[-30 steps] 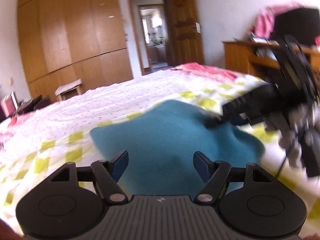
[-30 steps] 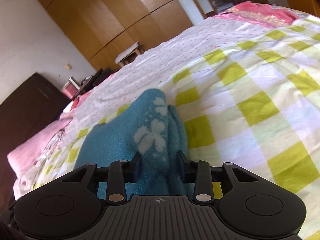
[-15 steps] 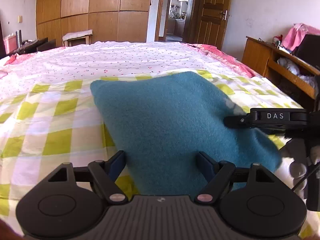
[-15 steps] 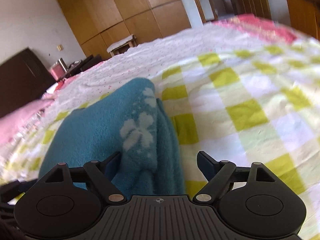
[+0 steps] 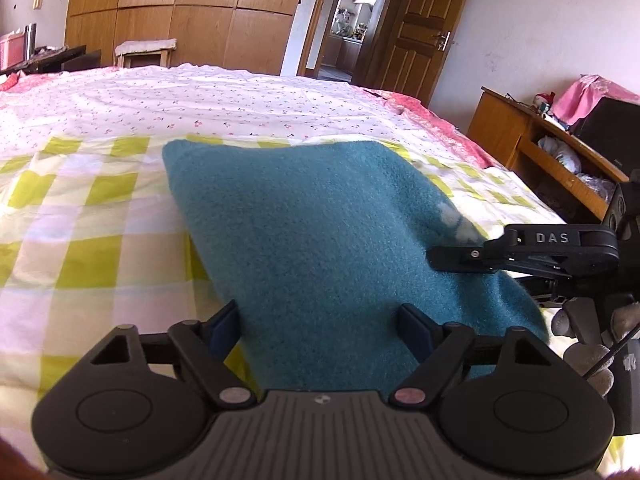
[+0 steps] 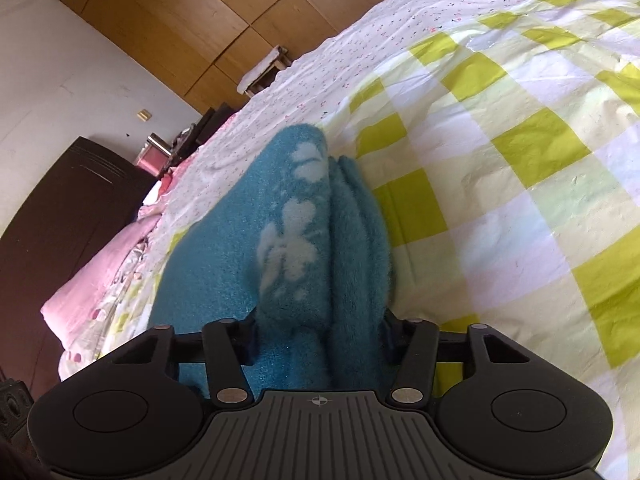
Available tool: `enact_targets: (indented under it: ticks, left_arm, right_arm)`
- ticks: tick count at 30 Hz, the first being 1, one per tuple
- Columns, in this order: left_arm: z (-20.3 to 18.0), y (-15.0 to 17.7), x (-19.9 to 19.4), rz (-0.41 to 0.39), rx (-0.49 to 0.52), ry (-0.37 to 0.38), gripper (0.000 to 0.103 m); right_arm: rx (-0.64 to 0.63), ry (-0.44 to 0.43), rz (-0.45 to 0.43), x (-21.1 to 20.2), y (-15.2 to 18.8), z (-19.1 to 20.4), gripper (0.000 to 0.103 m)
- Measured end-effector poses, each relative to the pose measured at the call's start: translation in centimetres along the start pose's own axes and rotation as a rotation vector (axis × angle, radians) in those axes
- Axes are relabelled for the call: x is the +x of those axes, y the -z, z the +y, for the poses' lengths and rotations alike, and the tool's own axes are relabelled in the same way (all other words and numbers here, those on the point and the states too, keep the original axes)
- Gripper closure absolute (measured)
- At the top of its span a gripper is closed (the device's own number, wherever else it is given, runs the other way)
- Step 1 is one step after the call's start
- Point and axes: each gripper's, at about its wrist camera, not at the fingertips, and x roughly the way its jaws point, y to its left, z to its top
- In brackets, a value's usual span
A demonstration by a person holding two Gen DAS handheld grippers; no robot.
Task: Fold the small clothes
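Right hand-held gripper (image 6: pixel 320 340), wide a moment ago, closing around the teal fleece garment's (image 5: pixel 320 232) folded edge; left hand-held gripper (image 5: pixel 320 330) spread, straddling its near end.

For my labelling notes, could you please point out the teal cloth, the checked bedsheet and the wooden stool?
teal cloth (image 5: pixel 320 240), left wrist view, middle of its top face.
checked bedsheet (image 6: pixel 520 184), right wrist view, a bare check.
wooden stool (image 5: pixel 146 46), left wrist view, its cushioned seat.
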Motion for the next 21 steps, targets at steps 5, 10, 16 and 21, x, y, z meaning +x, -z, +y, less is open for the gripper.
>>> enact_targets:
  ticks: [5, 10, 16, 21]
  left_arm:
    - [0.4, 2.0, -4.5, 0.027, -0.013, 0.032, 0.022]
    - [-0.3, 7.3, -8.5, 0.072, 0.021, 0.003, 0.021]
    - [-2.9, 7.6, -10.1, 0.006, 0.133, -0.088, 0.022]
    - [-2.5, 6.1, -11.8, -0.073, 0.138, -0.133, 0.022]
  right_arm:
    - [-0.005, -0.057, 0.041, -3.0, 3.7, 1.5, 0.057]
    - [-0.052, -0.016, 0.087, -5.8, 10.0, 2.1, 0.052]
    - [-0.032, 0.075, -0.003, -8.2, 10.6, 2.8, 0.042]
    - [-0.220, 0.152, -0.180, -11.3, 10.2, 6.5, 0.045]
